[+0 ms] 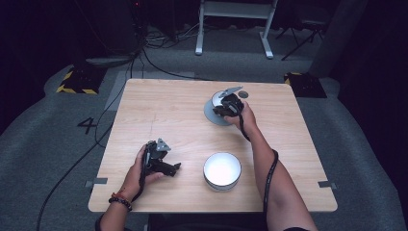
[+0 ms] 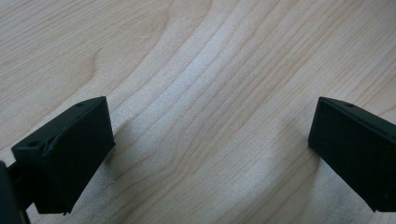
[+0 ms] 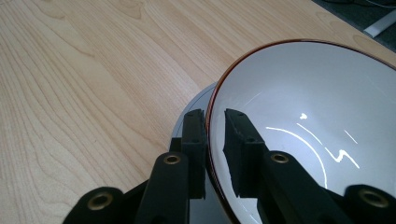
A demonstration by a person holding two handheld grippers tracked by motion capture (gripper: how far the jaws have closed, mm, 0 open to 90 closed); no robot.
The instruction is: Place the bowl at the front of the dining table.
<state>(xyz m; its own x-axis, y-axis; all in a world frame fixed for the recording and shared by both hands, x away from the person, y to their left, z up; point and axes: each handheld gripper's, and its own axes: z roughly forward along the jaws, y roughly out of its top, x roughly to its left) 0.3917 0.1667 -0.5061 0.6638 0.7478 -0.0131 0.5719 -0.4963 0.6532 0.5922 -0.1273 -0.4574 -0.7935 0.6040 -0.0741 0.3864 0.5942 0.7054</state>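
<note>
Right gripper (image 3: 215, 116) clamps the rim of a white bowl (image 3: 299, 121) over a grey plate (image 1: 211, 115) near the table's (image 1: 159, 110) far edge, right of centre. Left gripper (image 1: 163, 161) near the front-left, jaws wide apart over bare wood. Second bowl (image 1: 222, 171) near the front edge.

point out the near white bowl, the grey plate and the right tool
near white bowl (image 1: 222, 169), high view, white inside
grey plate (image 1: 210, 114), high view, bare left rim
right tool (image 3: 215, 122), right gripper view, midway between its fingertips, at the far bowl's rim
</note>
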